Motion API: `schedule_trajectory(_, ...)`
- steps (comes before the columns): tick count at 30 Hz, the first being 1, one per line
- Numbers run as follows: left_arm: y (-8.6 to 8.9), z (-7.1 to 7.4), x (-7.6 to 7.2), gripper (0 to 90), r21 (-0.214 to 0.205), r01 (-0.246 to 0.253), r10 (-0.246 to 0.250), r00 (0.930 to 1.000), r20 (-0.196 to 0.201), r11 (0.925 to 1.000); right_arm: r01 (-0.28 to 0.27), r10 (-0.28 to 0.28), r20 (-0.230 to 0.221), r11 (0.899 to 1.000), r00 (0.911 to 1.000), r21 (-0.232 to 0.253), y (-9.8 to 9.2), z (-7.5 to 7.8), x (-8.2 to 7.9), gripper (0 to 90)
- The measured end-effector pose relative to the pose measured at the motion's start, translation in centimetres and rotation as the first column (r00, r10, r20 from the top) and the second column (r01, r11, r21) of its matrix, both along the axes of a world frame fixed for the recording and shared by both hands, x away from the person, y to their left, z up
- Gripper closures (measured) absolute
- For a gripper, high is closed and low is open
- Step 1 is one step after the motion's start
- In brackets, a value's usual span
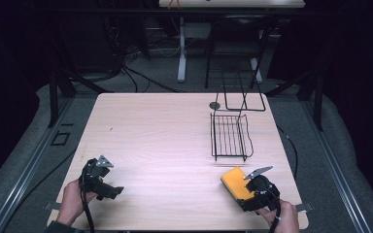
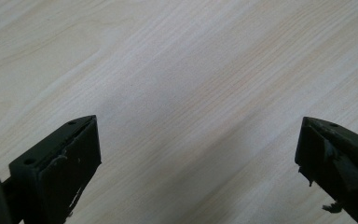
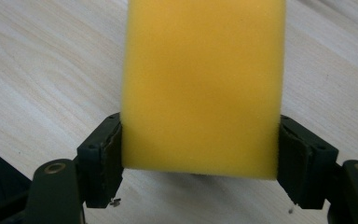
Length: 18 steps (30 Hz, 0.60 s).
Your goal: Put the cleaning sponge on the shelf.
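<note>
A yellow sponge [image 1: 234,182] lies at the front right of the wooden table [image 1: 165,141]. My right gripper [image 1: 253,192] has its two jaws pressed against the long sides of the sponge [image 3: 203,84], one jaw on each side, near its closest end. At the front left my left gripper [image 1: 108,190] is held low over bare wood. In the left gripper view its fingers [image 2: 60,163] stand far apart with nothing between them, and the gripper [image 2: 198,154] is open.
A black wire rack [image 1: 229,137] lies flat on the table's right half, behind the sponge. A taller black wire frame [image 1: 243,92] stands at the far right edge beside a small dark disc [image 1: 215,105]. A person's hands [image 1: 73,201] come in at the bottom.
</note>
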<state>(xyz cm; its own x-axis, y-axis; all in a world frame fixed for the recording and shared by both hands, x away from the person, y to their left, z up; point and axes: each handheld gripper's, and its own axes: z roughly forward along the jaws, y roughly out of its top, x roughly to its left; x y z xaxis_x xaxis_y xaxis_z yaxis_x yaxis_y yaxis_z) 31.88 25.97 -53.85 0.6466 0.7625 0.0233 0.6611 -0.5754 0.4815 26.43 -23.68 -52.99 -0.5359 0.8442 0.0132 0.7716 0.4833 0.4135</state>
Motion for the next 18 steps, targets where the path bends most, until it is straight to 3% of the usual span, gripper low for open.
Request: schedule_trajectory(18, 0.0, 0.0, 0.0, 0.3, -0.002, 0.005, -0.005, 1.0000, -0.002, 1.0000, -0.004, 0.004, 0.049, 1.000, 0.9988, 0.006, -0.2, 1.3, -0.7, 26.3)
